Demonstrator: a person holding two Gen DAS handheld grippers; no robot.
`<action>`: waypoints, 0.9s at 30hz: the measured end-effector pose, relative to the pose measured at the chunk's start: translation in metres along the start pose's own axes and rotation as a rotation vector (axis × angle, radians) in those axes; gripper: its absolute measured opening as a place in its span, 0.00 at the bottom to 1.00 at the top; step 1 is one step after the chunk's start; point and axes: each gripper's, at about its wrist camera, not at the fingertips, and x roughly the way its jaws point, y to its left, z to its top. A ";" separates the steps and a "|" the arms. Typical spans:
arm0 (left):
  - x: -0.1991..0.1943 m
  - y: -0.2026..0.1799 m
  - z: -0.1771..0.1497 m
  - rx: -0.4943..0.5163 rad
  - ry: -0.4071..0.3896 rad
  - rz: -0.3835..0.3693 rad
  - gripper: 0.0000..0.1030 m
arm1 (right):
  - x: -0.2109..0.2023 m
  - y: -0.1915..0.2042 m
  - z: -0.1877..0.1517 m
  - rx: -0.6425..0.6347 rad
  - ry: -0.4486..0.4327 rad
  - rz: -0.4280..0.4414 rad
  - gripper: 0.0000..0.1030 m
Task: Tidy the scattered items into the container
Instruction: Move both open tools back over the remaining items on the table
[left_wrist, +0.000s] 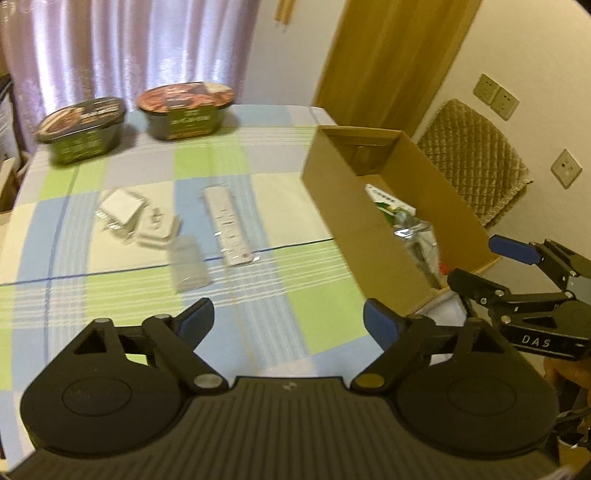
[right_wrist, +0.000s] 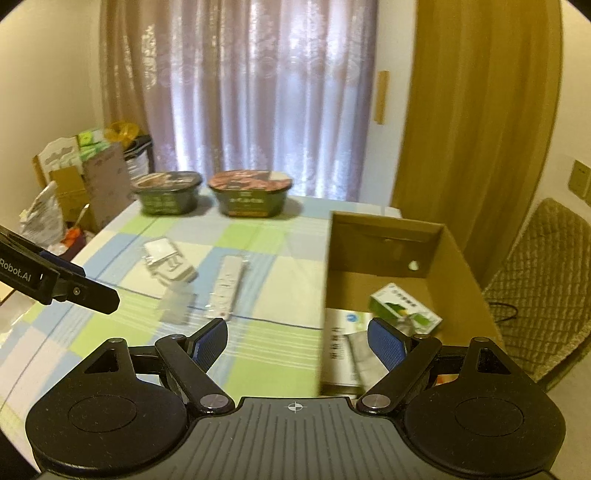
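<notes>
Our left tool (left_wrist: 288, 325) hangs over the near part of the tabletop (left_wrist: 258, 236) with its blue-padded fingers (left_wrist: 380, 326) spread wide and nothing between them. Our right tool (right_wrist: 297, 341) is likewise spread apart and empty; its right finger sits over the near end of the cardboard box (right_wrist: 458, 273), its left finger over the checked cloth.

Ahead of the left tool lie the scattered things: a white remote control (left_wrist: 227, 225) pointing away from us, a clear flat packet (left_wrist: 188, 264) just to its left and nearer the tool, and farther left a loose heap of small white cards or packets (left_wrist: 138, 216), too blurred for us to sort out. Well beyond them, at the far edge, stand two lidded instant-noodle bowls (left_wrist: 184, 109) side by side.

The box lies to the right of the left tool, open at the top. Inside it, just ahead of the right tool, we see a green-and-white carton (right_wrist: 406, 308), a white printed booklet (right_wrist: 343, 347) and some crinkled clear wrapping (left_wrist: 413, 236). A quilted chair (right_wrist: 543, 280) stands right of the box.
</notes>
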 end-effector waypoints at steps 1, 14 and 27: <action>-0.004 0.005 -0.004 -0.010 -0.004 0.006 0.91 | 0.000 0.006 0.000 -0.006 0.001 0.007 0.86; -0.038 0.063 -0.057 -0.102 -0.018 0.105 0.98 | 0.003 0.068 -0.004 -0.076 0.026 0.084 0.86; -0.047 0.095 -0.081 -0.121 -0.035 0.206 0.98 | 0.018 0.103 -0.013 -0.134 0.063 0.128 1.00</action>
